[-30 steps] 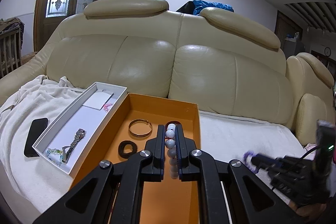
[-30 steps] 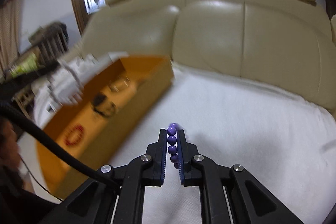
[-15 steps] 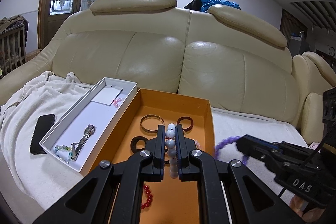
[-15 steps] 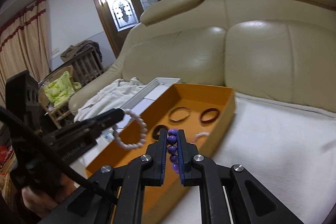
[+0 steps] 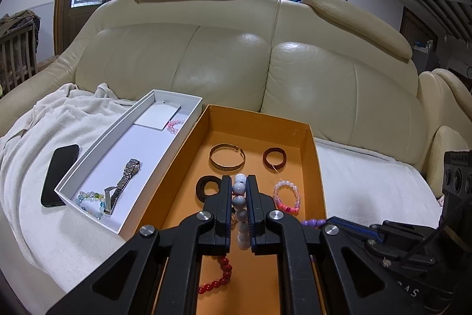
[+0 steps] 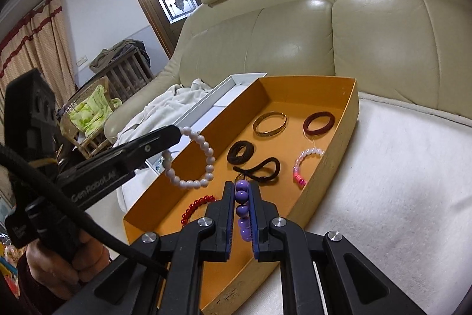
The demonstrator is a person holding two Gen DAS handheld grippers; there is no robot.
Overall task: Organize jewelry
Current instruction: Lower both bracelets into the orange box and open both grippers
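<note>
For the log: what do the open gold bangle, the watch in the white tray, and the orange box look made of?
Gold bangle: likely metal, polished brassy gold; it glints and holds a rigid open hoop with a gap.
Watch: apparently steel, silver link band with bright highlights on each link.
Orange box: probably cardboard, matte; thin straight walls, and scuffed specks show on its outer wall in the right wrist view.

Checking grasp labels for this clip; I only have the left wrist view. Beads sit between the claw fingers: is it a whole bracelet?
Observer: Yes; the right wrist view shows the white bead bracelet hanging as a full loop from the left claw, over the orange box.
Operator: And the purple beads at my right edge?
Observer: A purple bracelet, clamped in the right claw.
Operator: Anything hidden behind my claw?
Observer: A black hair tie lies on the box floor there.
</note>
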